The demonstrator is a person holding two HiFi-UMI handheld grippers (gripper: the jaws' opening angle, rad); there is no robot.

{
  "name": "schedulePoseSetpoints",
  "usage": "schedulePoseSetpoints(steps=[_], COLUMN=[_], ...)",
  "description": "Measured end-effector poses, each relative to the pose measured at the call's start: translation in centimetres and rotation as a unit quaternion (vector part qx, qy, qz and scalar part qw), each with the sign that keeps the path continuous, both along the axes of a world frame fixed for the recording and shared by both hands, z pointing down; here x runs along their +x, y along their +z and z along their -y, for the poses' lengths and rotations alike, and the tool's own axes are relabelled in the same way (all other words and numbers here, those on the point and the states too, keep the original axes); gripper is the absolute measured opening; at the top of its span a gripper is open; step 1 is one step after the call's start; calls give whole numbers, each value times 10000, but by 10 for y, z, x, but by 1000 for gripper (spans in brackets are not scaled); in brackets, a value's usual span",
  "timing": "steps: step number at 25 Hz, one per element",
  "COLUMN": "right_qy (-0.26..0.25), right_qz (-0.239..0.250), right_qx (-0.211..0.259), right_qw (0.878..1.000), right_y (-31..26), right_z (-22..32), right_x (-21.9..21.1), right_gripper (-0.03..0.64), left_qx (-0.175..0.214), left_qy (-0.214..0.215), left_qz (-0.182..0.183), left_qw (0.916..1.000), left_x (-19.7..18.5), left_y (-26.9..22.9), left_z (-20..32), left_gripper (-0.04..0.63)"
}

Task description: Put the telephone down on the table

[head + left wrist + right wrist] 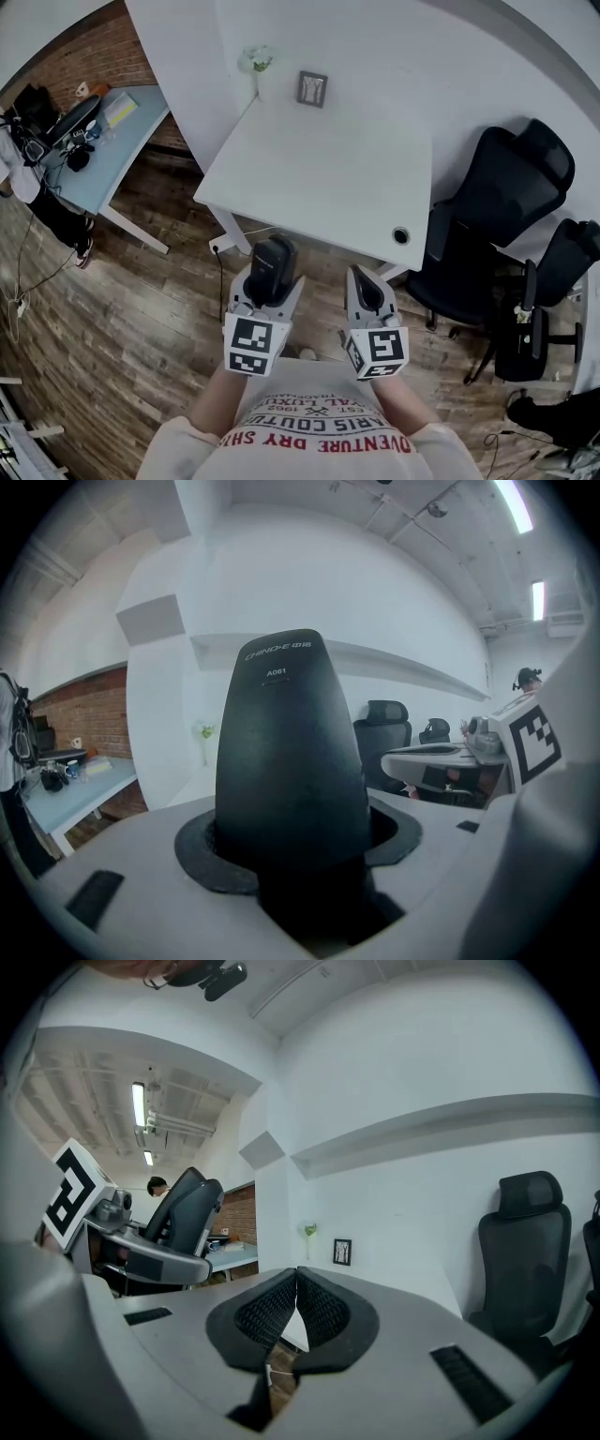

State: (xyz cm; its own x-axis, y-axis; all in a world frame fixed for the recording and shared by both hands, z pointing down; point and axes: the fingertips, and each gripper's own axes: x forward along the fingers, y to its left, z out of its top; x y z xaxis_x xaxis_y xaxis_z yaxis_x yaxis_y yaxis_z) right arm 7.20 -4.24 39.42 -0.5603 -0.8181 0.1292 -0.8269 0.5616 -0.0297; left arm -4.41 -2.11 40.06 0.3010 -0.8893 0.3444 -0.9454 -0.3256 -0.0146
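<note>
Head view: left claw [270, 279] clamps the phone [273, 265] to carry it to the counter [328, 178], upper middle; right claw [367, 292] is pinched shut, empty.

near us, our right gripper [296, 1281] has its ribbed black pads [262, 1314] meeting at the tips, with nothing between them. beyond them lies a white table [411, 1287], and at its far side, against the white wall, stand a small framed picture [342, 1252] and a little plant [308, 1232]. a black office chair [527, 1251] stands to the right. at the left we see the left gripper [164, 1262] carrying the dark telephone [187, 1208].
</note>
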Motion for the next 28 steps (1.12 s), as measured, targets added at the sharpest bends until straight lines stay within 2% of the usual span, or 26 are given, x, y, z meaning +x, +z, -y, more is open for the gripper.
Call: schedulePoseSetpoints(steps=[8, 13, 17, 22, 28], right_qy=[192, 582, 850, 938, 1219], right_qz=[-41, -83, -64, -155, -194], right_qx=[-155, -267, -364, -454, -544], right_qw=[9997, 9979, 9957, 9944, 9909], right_y=[6, 12, 14, 17, 20], right_z=[60, 118, 163, 206, 249], right_x=[-14, -26, -48, -84, -94], right_gripper=[25, 25, 25, 25, 25], left_qx=[-189, -314, -427, -623, -765], left_qy=[293, 658, 917, 1261, 1455], left_qz=[-98, -44, -34, -39, -128], left_qw=[9993, 9973, 9949, 9901, 9863], left_x=[-8, -24, -47, -70, -80], left_y=[10, 17, 21, 33, 43], left_z=[71, 136, 186, 233, 277], left_gripper=[290, 290, 290, 290, 290])
